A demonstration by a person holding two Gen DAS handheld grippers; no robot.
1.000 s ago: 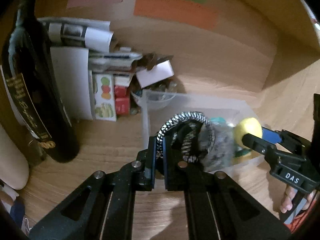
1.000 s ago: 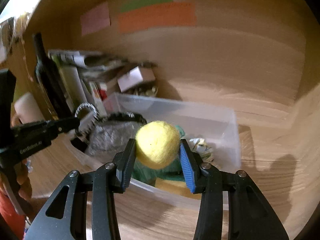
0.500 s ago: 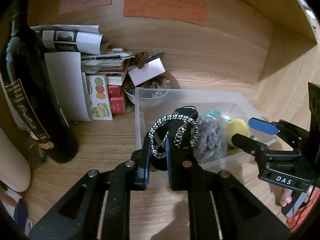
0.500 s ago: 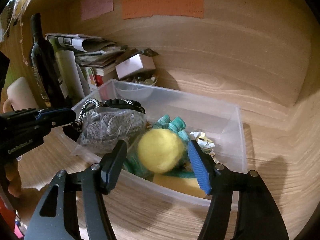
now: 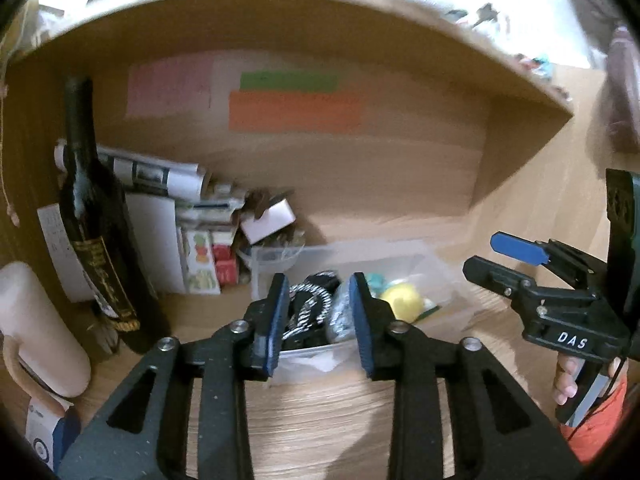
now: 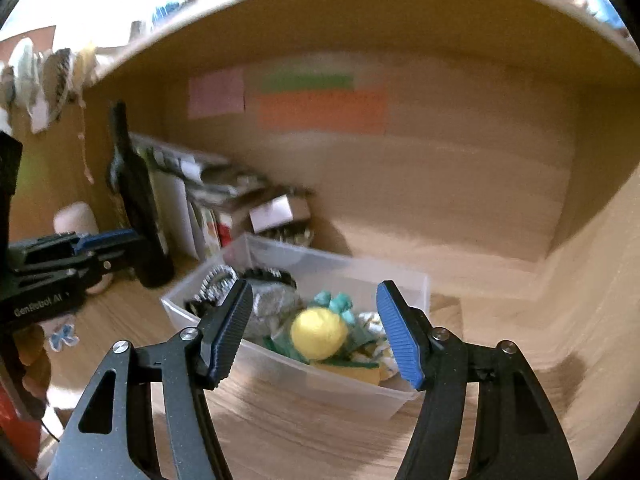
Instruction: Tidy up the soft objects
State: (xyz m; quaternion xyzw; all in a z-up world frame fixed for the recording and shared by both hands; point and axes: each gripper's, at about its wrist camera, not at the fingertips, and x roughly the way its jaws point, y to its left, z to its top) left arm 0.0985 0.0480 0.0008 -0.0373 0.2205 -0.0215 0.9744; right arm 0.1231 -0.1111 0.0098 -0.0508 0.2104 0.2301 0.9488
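A clear plastic bin (image 6: pixel 360 384) stands on the wooden shelf. In it lie a yellow felt ball (image 6: pixel 318 332), a black-and-white braided cord (image 5: pixel 306 308), a grey fuzzy piece (image 6: pixel 272 300), a teal soft thing (image 6: pixel 334 302) and a yellow sponge (image 6: pixel 352 372). My left gripper (image 5: pixel 318 322) is open and empty, pulled back above the bin's near edge (image 5: pixel 312 356). My right gripper (image 6: pixel 314 332) is open and empty, back from the bin. The ball also shows in the left wrist view (image 5: pixel 402 300).
A dark wine bottle (image 5: pixel 100 240) stands left of the bin, with a cream mug (image 5: pixel 36 328) nearer me. Rolled papers, small boxes and cards (image 5: pixel 192 232) are stacked behind. Coloured notes (image 5: pixel 294 110) are stuck on the back wall.
Both grippers have opened and drawn back from the bin. The cord and grey piece left my left gripper and lie in the bin; the yellow ball left my right gripper and rests there.
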